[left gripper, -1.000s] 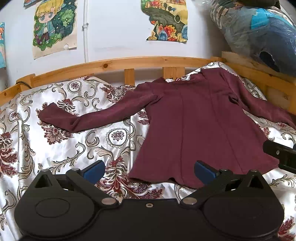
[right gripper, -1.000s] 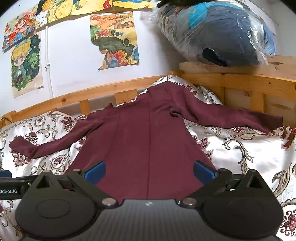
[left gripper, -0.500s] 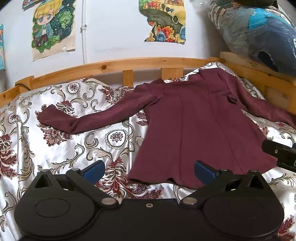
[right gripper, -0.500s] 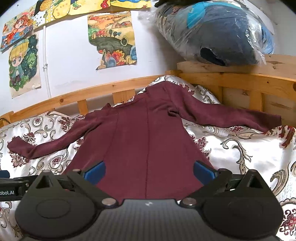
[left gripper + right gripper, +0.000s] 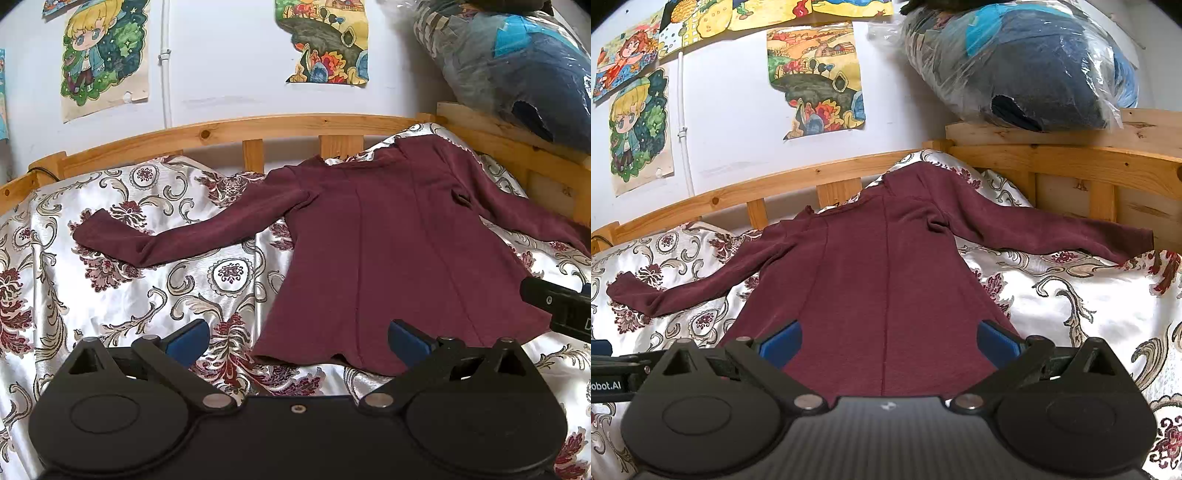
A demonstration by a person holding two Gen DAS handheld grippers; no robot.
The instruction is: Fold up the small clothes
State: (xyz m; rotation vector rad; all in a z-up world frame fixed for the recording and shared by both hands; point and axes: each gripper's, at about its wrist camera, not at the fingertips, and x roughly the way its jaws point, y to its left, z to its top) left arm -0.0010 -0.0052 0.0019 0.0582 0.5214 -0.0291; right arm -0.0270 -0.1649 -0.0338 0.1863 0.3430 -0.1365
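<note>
A maroon long-sleeved top (image 5: 399, 251) lies spread flat on the bed's patterned satin cover (image 5: 122, 295), collar toward the wooden bed rail (image 5: 258, 129) and hem toward the cameras, both sleeves stretched out to the sides. No fold shows in it yet, so the task looks to be at its opening step: approaching the garment for a first grasp.

The left tool (image 5: 295, 338) hangs over the cover just off the top's hem corner, its blue-padded fingers spread wide and holding nothing. The right tool (image 5: 888, 338) hangs above the top's lower body, fingers likewise spread and empty, the hem passing out of sight beneath it.

The likely next move is a sleeve fold: each tool would need to travel outward from the top's body to a cuff, the left sleeve (image 5: 177, 240) lying toward the rail's left end and the right sleeve (image 5: 1045, 232) toward its right, pinch the cloth, and carry it across the body. The slippery cover may shift underneath.
</note>
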